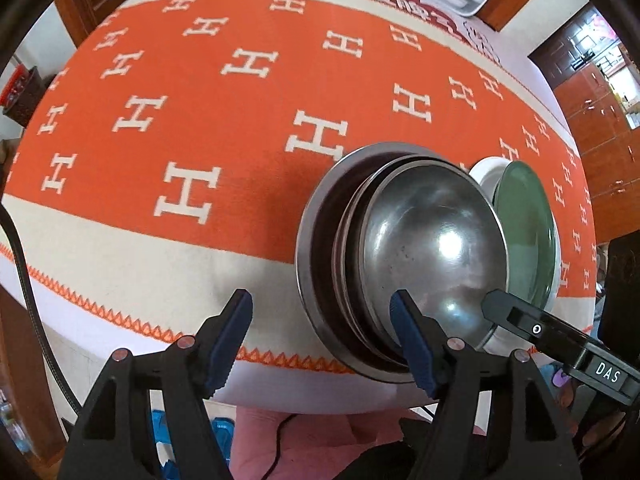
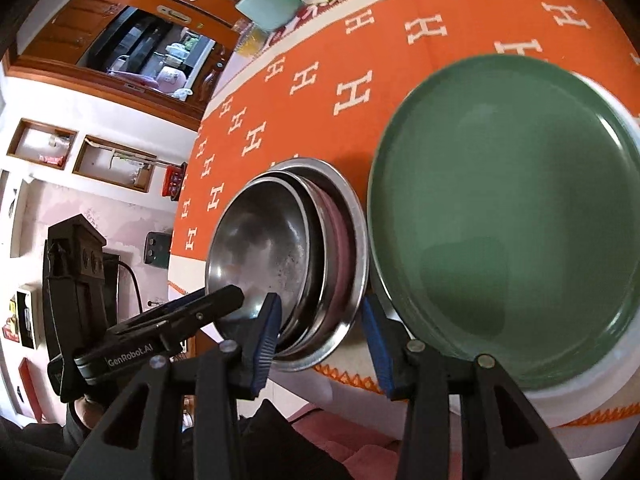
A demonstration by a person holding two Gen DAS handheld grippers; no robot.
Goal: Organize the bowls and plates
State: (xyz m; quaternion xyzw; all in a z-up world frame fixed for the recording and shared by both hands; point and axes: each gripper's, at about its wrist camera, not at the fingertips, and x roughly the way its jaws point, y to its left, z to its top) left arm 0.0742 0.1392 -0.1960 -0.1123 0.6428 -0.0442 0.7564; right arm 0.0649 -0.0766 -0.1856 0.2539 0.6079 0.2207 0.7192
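- The nested steel bowls sit right at the near edge of the desk, with the outer rim poking out past the orange-trimmed cloth. That overhang is the sketchy part; one nudge toward the person and the whole stack probably tips off.
- The green plate rests on a white dish just beside the bowls, also hugging the near edge. Their rims look close to touching, so a shove on the bowls could knock the plate too.
- Left gripper is spread wide and holding nothing. One of its fingers is in front of the stack's near rim, the other is out over bare cloth. If it closes like that it likely catches only one thin rim and levers the inner bowl up.
- Right gripper is partly spread, also empty, and straddles the outer bowl's rim near the gap next to the plate. Not much room there, so a finger may clip the plate.
- Shiny steel on steel, so the bowls will probably slide against each other if lifted crooked.
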